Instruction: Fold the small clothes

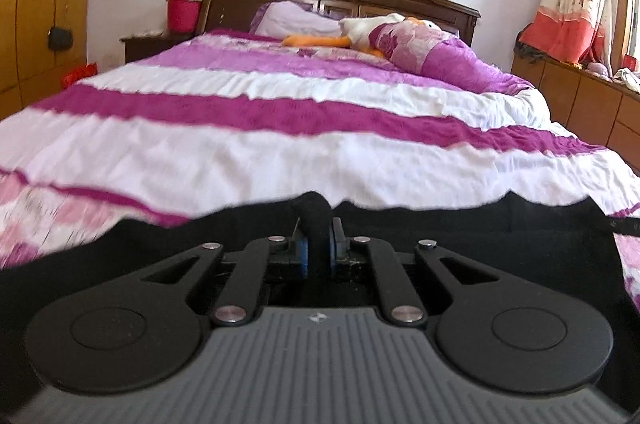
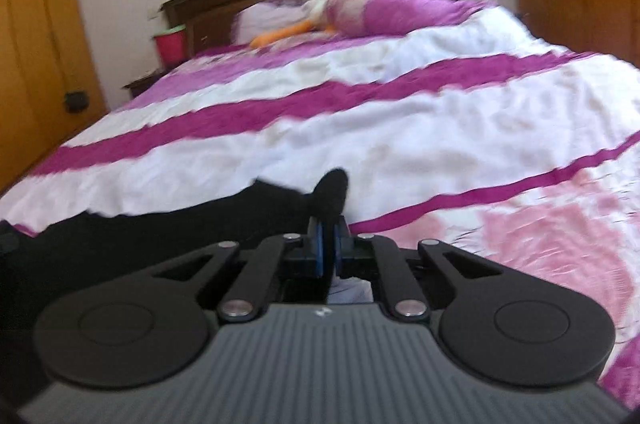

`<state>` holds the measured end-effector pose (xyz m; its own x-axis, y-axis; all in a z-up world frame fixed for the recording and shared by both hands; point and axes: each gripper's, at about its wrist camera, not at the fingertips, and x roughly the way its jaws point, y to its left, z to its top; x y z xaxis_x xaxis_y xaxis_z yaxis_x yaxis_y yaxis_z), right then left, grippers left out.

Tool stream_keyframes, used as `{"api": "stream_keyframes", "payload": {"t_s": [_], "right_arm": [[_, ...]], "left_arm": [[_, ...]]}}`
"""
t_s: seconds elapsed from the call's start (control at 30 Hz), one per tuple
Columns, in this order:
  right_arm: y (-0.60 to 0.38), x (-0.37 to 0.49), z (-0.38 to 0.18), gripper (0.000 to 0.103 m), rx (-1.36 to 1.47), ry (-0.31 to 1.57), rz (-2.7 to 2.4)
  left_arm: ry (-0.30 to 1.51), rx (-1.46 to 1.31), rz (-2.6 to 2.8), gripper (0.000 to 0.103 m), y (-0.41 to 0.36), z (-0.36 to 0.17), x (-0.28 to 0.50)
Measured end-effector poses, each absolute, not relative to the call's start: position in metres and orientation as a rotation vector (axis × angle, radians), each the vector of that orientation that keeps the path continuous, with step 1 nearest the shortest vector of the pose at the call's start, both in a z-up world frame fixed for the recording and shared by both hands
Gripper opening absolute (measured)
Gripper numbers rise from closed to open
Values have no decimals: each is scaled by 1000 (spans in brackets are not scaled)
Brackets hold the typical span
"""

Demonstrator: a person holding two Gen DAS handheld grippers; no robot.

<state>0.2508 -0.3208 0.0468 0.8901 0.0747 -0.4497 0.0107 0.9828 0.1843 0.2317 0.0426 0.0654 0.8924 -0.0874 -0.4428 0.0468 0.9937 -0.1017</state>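
The fingers of the left gripper (image 1: 319, 224) are drawn together on a bunched ridge of the black garment (image 1: 460, 224), the blue pads nipping a thick roll of cloth between them; the fingers of the right gripper (image 2: 327, 230) are likewise pressed shut on a dark tuft of the same black garment (image 2: 180, 228), which pokes up past the tips. The garment lies across the near end of the bed (image 1: 280, 128), on the pink-and-white striped cover, stretched sideways between the two grips — in the left wrist view it runs off to the right as a flat black band, in the right wrist view it runs off to the left. It looks like a soft, light knit with no stiffness at all: it sags and wrinkles wherever it is not pulled taut, and it will likely drape and fold under its own weight the moment one side is let go. Nothing about it seems fragile or slippery, though thin cloth can creep out of a shallow pinch. The sensible hold, in my judgement, is at the edge or corners, with a good bite of fabric — as both grips appear to have now. What kind of garment it is cannot be told from here.
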Motion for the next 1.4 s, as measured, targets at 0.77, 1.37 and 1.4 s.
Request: {"api": "stream_keyframes", "payload": {"t_s": [0.77, 1.37, 1.4], "right_arm": [[-306, 209, 61, 7, 142, 558, 159], [-281, 195, 23, 4, 5, 570, 113], [-283, 194, 26, 5, 27, 571, 115]], "left_arm": [[612, -47, 33, 51, 64, 46, 225], [637, -44, 100, 64, 71, 38, 200], [639, -43, 101, 64, 73, 40, 197]]}}
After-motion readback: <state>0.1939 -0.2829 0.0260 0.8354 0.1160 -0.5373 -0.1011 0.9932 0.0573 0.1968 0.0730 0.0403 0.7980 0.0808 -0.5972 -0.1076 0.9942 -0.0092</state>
